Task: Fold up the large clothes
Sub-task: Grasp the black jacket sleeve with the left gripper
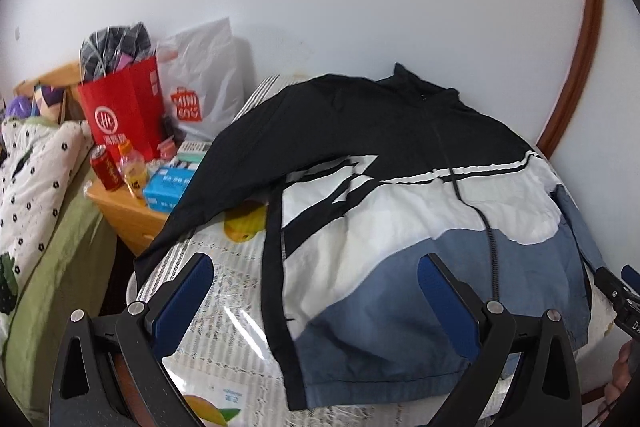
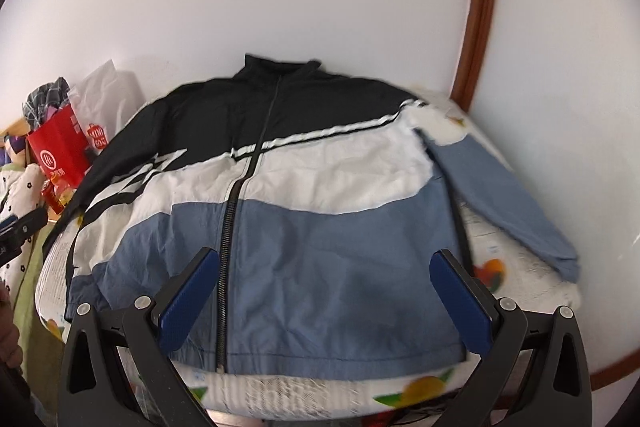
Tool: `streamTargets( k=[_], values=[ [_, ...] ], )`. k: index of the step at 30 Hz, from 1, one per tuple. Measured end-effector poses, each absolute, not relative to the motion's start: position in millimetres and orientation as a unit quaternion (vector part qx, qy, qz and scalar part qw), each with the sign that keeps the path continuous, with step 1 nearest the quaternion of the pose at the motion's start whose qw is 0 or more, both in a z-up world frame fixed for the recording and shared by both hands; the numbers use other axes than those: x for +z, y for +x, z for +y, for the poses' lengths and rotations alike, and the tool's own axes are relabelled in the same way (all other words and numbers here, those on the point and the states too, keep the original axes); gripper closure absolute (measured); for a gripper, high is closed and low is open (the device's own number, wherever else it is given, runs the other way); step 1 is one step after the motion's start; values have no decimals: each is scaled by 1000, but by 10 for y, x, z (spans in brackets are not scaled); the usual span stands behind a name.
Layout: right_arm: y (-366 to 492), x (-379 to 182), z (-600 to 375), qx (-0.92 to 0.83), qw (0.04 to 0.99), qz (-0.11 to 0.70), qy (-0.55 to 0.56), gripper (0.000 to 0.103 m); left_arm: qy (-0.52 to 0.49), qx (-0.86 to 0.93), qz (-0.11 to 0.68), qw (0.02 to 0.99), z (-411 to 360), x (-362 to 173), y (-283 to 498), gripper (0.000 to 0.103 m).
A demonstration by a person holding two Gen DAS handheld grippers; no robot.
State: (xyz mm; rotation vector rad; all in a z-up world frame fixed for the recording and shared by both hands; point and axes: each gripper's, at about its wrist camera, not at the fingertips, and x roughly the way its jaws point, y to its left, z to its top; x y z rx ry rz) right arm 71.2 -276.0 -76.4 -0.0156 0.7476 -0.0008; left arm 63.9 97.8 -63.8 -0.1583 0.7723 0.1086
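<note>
Jacket point(image 2: 280, 211) lies flat, collar toward the wall (zipper running away); right gripper point(image 2: 326, 301) and left gripper point(image 1: 314, 301), jaws spread, hover over its hem.

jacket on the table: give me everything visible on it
The jacket is a zip-front windbreaker in thin, crinkly fabric: black collar and shoulders, white middle band with black stripes, blue lower body. It lies front up, zipped, spread flat on a fruit-print tablecloth, collar toward the wall. The blue sleeve angles out across the cloth; the black sleeve hangs over the table edge. Both open grippers hover above the hem, not touching.
</note>
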Motion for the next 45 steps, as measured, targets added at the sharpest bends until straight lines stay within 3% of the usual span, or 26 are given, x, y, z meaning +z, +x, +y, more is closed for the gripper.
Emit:
streamTargets(
  k=[5,12,22,28,32,34,36,39,45],
  values=[
    [1035,-934,-2577,16,924,383,7,1,-72,68,388,917,1259,-790,840,2],
    [1383,-1063,-2437,23,920,392,-7,25,-67,91,397,911,1538,-996,1150,7],
    [1808,-1212,-2591,-21,909,414,-32,26,-38,123,413,901,1843,-1345,1551,11],
    [1967,-1347,-2696,-24,897,440,-24,26,-31,135,430,892,1949,-1562,1741,21],
    [2068,-1404,-2701,-34,892,446,-58,26,-40,135,440,887,1977,-1685,1815,34],
    [2094,-1393,-2719,-42,892,446,-68,26,-43,138,432,890,1989,-1671,1832,48],
    [2108,-1362,-2768,-44,894,442,-65,26,-46,134,432,891,1998,-1634,1874,73],
    [2120,-1311,-2838,-45,897,436,-59,26,-71,129,434,889,2055,-1579,1923,95],
    [2151,-1195,-2936,-38,904,422,-53,26,-80,135,413,897,2022,-1251,1971,98]
  ],
)
